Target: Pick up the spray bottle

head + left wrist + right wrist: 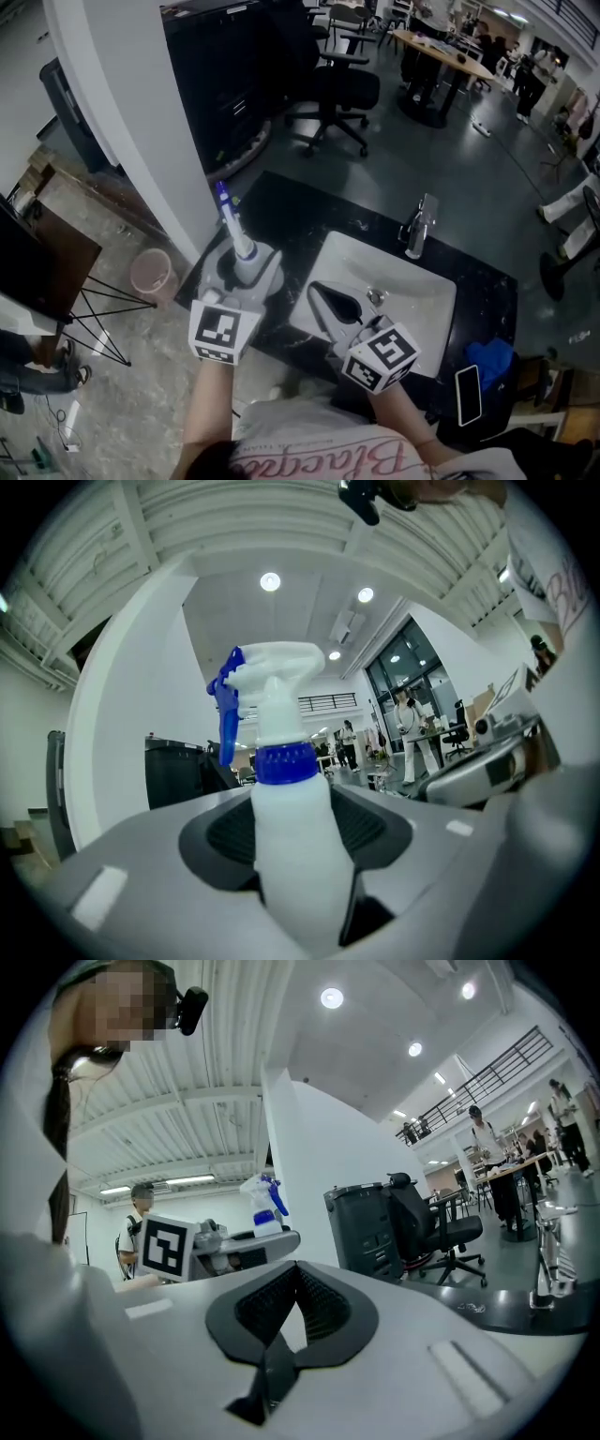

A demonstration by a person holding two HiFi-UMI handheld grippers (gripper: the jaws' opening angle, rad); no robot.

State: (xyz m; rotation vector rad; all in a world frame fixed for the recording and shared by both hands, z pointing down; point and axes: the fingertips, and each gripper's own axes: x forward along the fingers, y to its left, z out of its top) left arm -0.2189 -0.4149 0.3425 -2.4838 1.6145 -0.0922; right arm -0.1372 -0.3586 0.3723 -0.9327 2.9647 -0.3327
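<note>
A white spray bottle [238, 238] with a blue collar and blue trigger stands upright between the jaws of my left gripper [246, 267], which is shut on its body. It is held up off the dark counter [281, 202], left of the sink. In the left gripper view the bottle [286, 855] fills the gap between the pads and its trigger points left. My right gripper [330, 302] hovers over the sink's front left part, jaws together with nothing in them. In the right gripper view the closed pads [272, 1312] sit in front, with the bottle [265, 1206] to the left beyond them.
A white sink basin [427, 281] with a chrome faucet [419, 225] is set into the counter. A phone [468, 394] and a blue cloth [489, 361] lie at its right end. A white pillar [141, 122] rises at the left, with a pink bin [152, 272] at its foot.
</note>
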